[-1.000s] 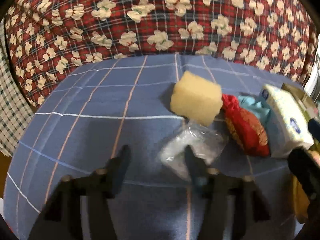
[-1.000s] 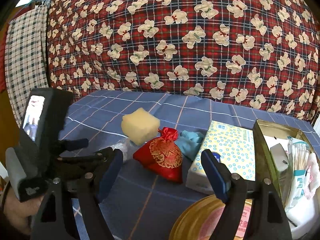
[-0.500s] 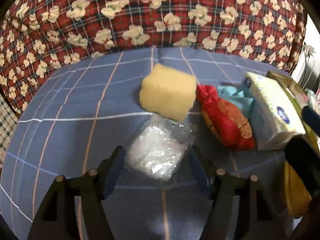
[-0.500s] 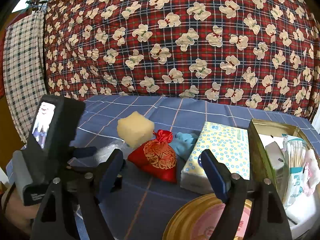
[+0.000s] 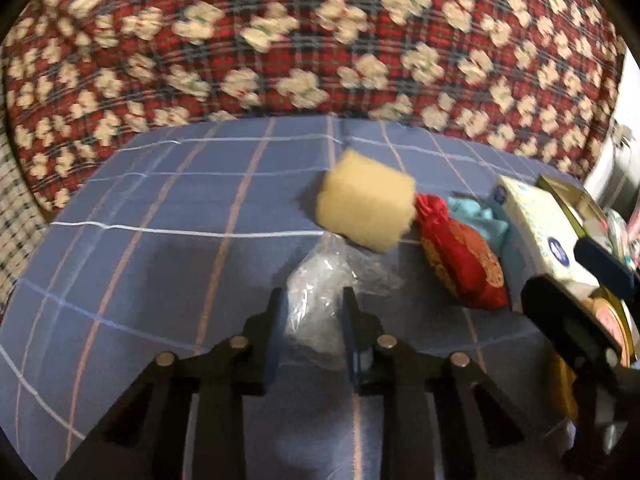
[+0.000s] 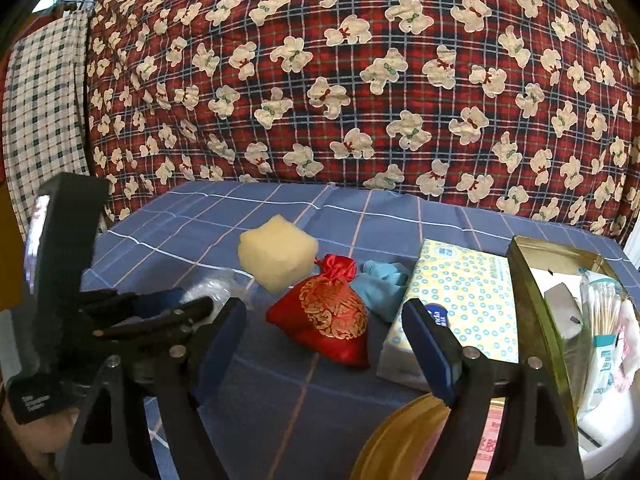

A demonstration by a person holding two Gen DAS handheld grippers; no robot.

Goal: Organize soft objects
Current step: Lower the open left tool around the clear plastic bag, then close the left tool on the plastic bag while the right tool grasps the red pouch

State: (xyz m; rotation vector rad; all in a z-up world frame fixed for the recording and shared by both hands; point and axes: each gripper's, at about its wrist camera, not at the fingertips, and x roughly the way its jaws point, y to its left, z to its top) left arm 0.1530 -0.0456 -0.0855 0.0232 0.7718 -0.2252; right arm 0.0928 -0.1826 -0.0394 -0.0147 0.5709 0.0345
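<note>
So the left gripper (image 5: 311,312) has just been closing in, and now its two fingers sit narrow with the clear plastic bag (image 5: 328,280) squeezed between them, pads pressed against both sides of the crinkly film. The bag rests on the blue checked cloth (image 5: 160,264), and its far end pokes out past the fingertips toward the yellow sponge (image 5: 366,206), which sits just beyond it and slightly to the right, looking like it touches the bag's top edge.

To the right of that gripper, past the sponge, there's a red drawstring pouch (image 5: 460,264) with gold embroidery lying on its side, a bit of light blue fabric (image 5: 480,216) tucked behind it, then a tissue pack (image 5: 536,220) with a dotted pattern.

The right gripper (image 6: 324,328) is spread wide with nothing between its fingers. Straight ahead of it, framed between the fingers, is the red pouch; the sponge is further out and a bit left, and the blue fabric is wedged between pouch and tissue pack, which sits right by its right finger. Off to its far right is an open gold tin (image 6: 536,300) with cotton swabs (image 6: 600,308) and other packets inside, and a round gold lid (image 6: 404,436) lies low under the right finger. The left gripper shows at its left side, clamped on the bag.

Behind everything is a big red plaid blanket (image 6: 360,80) covered in little bear prints.
</note>
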